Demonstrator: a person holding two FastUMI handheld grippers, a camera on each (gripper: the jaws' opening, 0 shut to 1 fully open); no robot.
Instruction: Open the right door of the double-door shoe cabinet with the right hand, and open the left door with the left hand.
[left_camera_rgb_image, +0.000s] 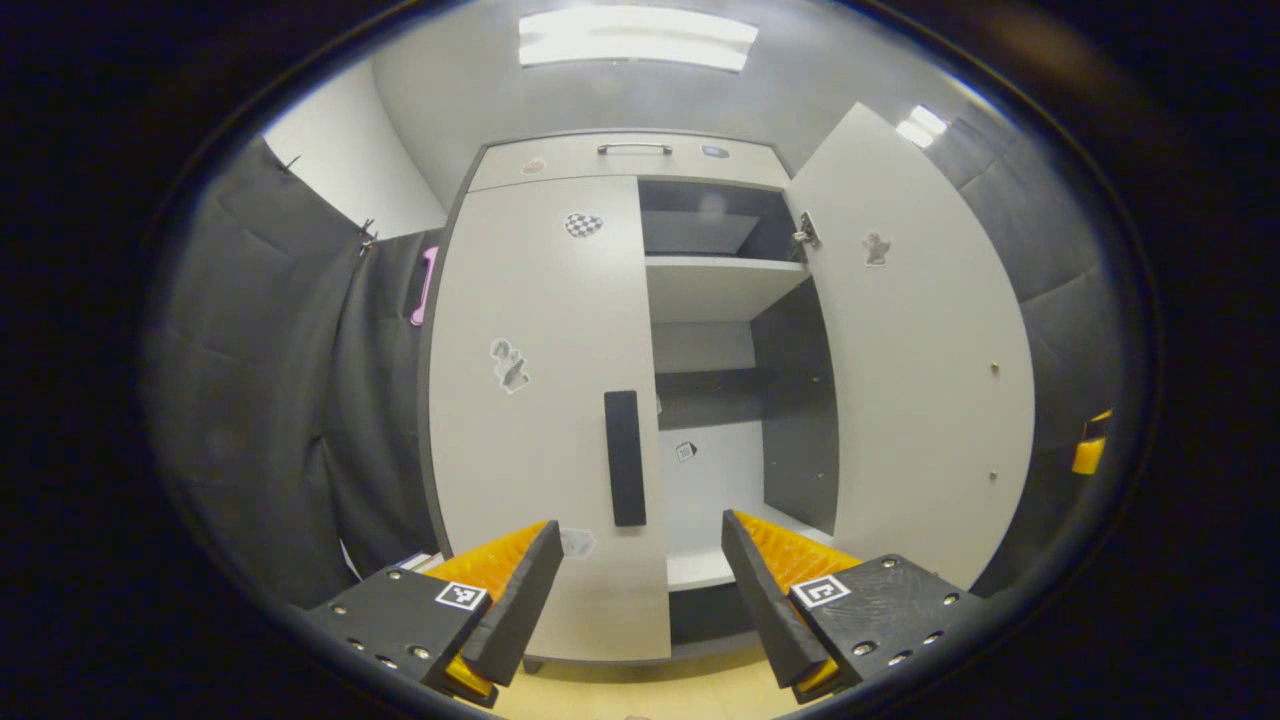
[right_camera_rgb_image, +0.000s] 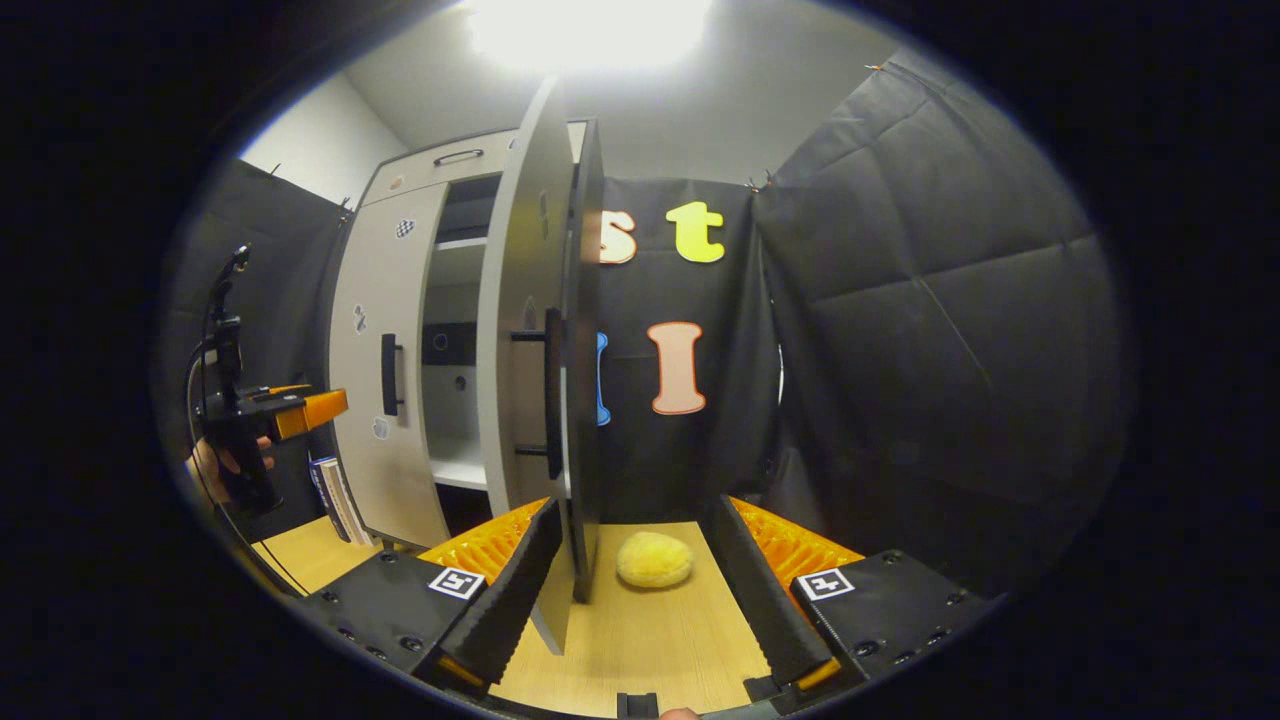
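The shoe cabinet's left door (left_camera_rgb_image: 530, 400) is closed, and its black vertical handle (left_camera_rgb_image: 625, 458) stands just above and between my left gripper's (left_camera_rgb_image: 640, 585) open fingers, a short way off. The right door (left_camera_rgb_image: 920, 380) is swung wide open, baring the white shelves (left_camera_rgb_image: 720, 285). In the right gripper view that right door (right_camera_rgb_image: 525, 330) shows edge-on with its handle (right_camera_rgb_image: 552, 380). My right gripper (right_camera_rgb_image: 640, 590) is open; the door's lower edge stands between its fingers, close to the left finger (right_camera_rgb_image: 515, 590). The left gripper (right_camera_rgb_image: 275, 410) hovers before the closed left door (right_camera_rgb_image: 385, 300), held by a hand.
A top drawer with a metal handle (left_camera_rgb_image: 635, 148) spans the cabinet. A yellow round lump (right_camera_rgb_image: 654, 560) lies on the wooden floor (right_camera_rgb_image: 650, 640) beside the open door. Books (right_camera_rgb_image: 335, 495) lean by the cabinet's left side. Black padded cloth (right_camera_rgb_image: 930, 330) walls the booth.
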